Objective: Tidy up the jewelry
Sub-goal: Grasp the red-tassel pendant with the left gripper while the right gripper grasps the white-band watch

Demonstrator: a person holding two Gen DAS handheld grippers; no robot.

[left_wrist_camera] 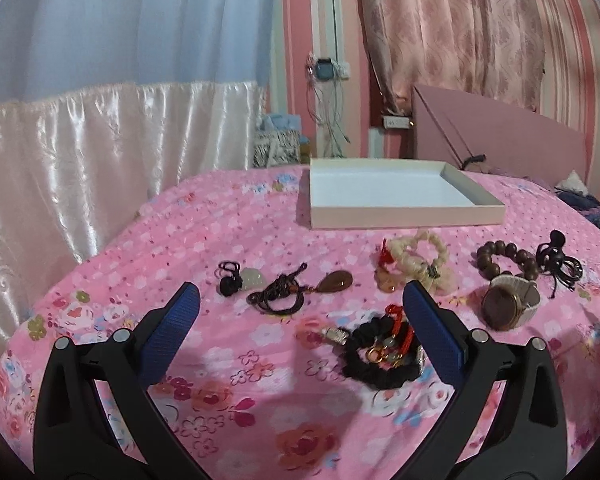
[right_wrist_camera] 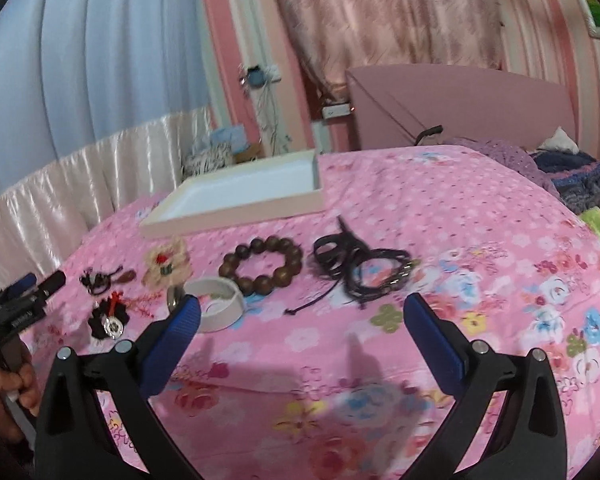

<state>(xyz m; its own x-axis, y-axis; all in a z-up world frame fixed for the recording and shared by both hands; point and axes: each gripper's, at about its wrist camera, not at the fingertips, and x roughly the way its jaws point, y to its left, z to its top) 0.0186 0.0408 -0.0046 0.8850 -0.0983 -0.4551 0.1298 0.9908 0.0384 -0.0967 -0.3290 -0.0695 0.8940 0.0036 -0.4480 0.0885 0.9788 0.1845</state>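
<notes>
Jewelry is lying spread over the pink floral bedspread (left_wrist_camera: 228, 364), with both grippers hovering above it, holding nothing.

The left gripper (left_wrist_camera: 300, 300) is hanging with its jaws wide apart over a black scrunchie with red cord and charms (left_wrist_camera: 384, 354). The right gripper (right_wrist_camera: 302, 312) is likewise gaping, between the white-strapped watch (right_wrist_camera: 220, 308) and the black cord bracelets (right_wrist_camera: 360, 266). A brown bead bracelet (right_wrist_camera: 262, 266) is sitting just beyond the watch, a cream bead bracelet (left_wrist_camera: 416, 258) near it. The shallow white box (left_wrist_camera: 400, 218) is waiting behind them all, holding nothing yet.
</notes>
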